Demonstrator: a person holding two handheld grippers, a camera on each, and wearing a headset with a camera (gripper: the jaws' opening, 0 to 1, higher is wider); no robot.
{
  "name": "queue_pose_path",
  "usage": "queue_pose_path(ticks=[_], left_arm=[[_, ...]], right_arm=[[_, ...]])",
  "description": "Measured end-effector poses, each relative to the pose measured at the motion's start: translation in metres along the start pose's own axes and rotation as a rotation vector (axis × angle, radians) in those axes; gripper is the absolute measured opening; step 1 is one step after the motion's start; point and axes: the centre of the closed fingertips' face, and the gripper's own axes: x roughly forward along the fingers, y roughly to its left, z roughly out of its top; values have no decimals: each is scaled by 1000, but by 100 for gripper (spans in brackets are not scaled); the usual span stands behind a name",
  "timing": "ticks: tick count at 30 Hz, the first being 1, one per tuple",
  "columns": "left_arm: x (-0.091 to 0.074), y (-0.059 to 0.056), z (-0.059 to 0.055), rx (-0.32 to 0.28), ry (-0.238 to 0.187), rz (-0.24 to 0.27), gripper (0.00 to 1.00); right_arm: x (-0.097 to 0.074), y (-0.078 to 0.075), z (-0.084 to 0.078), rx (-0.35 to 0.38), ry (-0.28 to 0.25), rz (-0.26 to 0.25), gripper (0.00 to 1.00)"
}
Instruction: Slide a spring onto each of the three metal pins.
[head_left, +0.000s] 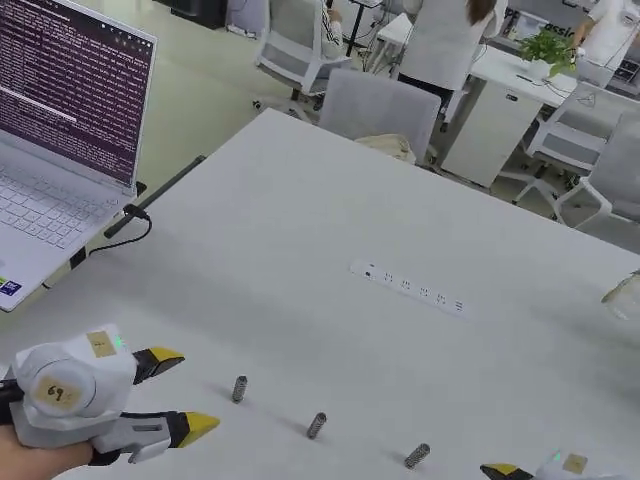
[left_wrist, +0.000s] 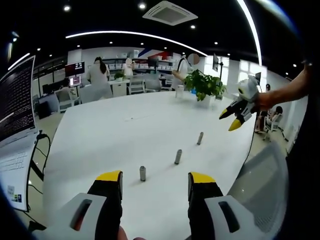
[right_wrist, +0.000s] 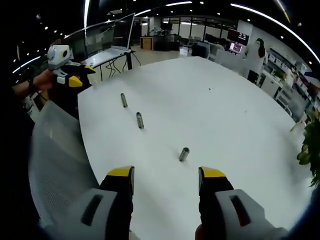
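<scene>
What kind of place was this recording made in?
Probably an open-plan office: a white table with a laptop and power strip, office chairs nearby, and a potted plant.

A white table (head_left: 300, 250) is lit brightly and evenly from above by ceiling strip lights (left_wrist: 130, 33), as seen in the left gripper view. Only faint, soft shadows are cast beside the springs (head_left: 316, 425). Straight lines are bowed toward the edges of both fisheye views, and the background is rendered slightly soft.

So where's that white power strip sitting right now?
In the head view the power strip lies flat on the white table, right of centre, beyond the row of three springs and well to the right of the laptop.
</scene>
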Motion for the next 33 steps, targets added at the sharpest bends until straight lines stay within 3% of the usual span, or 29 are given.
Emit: queue_pose_path(ticks=[4, 11, 22, 33], left_arm=[[2, 0, 1, -7, -7, -5, 48], [2, -1, 4, 10, -5, -21, 48], [3, 1, 2, 7, -1, -28, 49], [4, 0, 6, 1, -10, -21, 51]], right_arm=[[-6, 14, -6, 64, -19, -8, 52], [-8, 26, -11, 137, -52, -15, 54], [-12, 28, -19, 166, -55, -33, 58], [-10, 33, -16, 177, -69, -26, 61]])
